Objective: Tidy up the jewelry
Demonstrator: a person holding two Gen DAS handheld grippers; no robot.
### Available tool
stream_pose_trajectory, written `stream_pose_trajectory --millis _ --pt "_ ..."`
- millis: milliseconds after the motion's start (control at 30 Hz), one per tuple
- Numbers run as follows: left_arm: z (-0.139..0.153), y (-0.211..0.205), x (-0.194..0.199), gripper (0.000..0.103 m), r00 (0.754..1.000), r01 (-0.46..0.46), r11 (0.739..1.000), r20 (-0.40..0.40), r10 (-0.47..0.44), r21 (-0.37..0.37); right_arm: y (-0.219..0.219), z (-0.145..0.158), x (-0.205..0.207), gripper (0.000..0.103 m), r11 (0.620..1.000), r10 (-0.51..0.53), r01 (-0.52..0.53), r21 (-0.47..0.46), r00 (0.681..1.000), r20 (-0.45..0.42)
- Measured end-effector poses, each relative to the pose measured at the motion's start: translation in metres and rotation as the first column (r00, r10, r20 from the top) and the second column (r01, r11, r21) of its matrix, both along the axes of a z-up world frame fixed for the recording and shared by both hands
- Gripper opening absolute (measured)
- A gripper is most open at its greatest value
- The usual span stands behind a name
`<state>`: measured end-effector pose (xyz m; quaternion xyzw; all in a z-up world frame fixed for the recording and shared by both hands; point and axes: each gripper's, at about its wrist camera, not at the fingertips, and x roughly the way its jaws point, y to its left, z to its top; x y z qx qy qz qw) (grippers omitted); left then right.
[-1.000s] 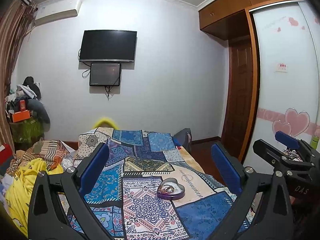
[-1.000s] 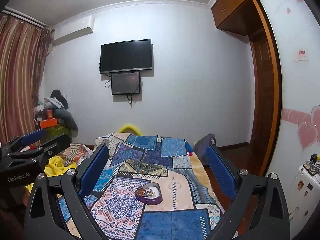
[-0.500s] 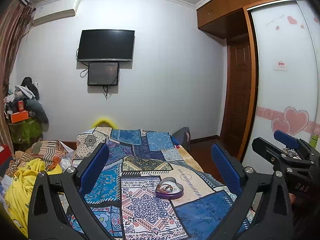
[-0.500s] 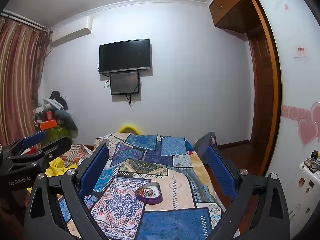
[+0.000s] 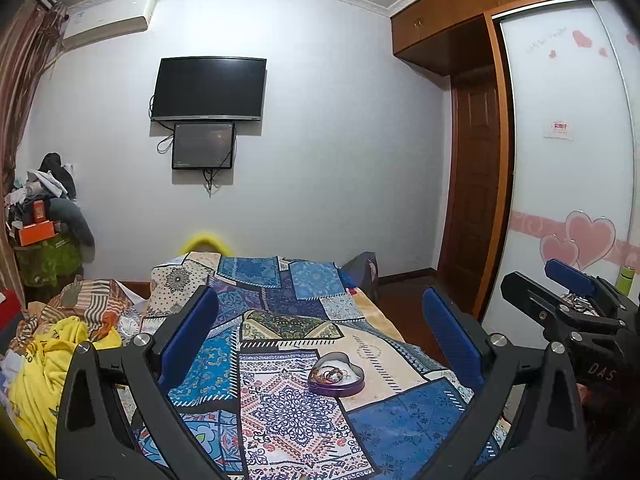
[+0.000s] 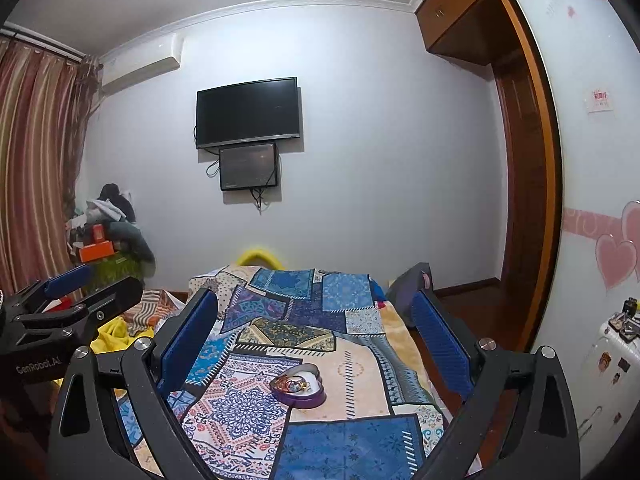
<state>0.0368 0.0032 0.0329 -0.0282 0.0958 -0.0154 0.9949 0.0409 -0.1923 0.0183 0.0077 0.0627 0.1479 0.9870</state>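
Hovering above the patchwork bedspread (image 5: 280, 420), left gripper (image 5: 320, 332) and right gripper (image 6: 316, 328) fingers spread apart, framing heart-shaped jewelry tin (image 5: 336, 378).

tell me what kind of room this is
Most likely a home bedroom: a bed under a patchwork bedspread, a wall-mounted TV, and a built-in wardrobe with a heart-patterned sliding door.

home bedrm, bed (image 5: 304, 412), wall TV (image 5: 209, 89), wardrobe (image 5: 568, 168)

Open patchwork bedspread (image 5: 304, 412) surrounds the heart tin (image 5: 337, 378); clothes (image 5: 48, 364) crowd the left.
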Motion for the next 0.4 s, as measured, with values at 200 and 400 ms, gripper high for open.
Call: stream_pose_trajectory --millis 200,400 --pt "-0.0013 -0.0004 0.0003 0.102 1.0 0.006 1.0 0.002 -0.006 0.002 -0.0041 -0.0006 0.0028 0.097 1.0 -0.011 0.011 0.029 1.0 -0.008" --pt "-0.0022 0.0007 0.0016 0.103 1.0 0.011 1.0 -0.001 -0.011 0.0 -0.0062 -0.0018 0.005 0.097 0.999 -0.012 0.013 0.046 1.0 -0.016"
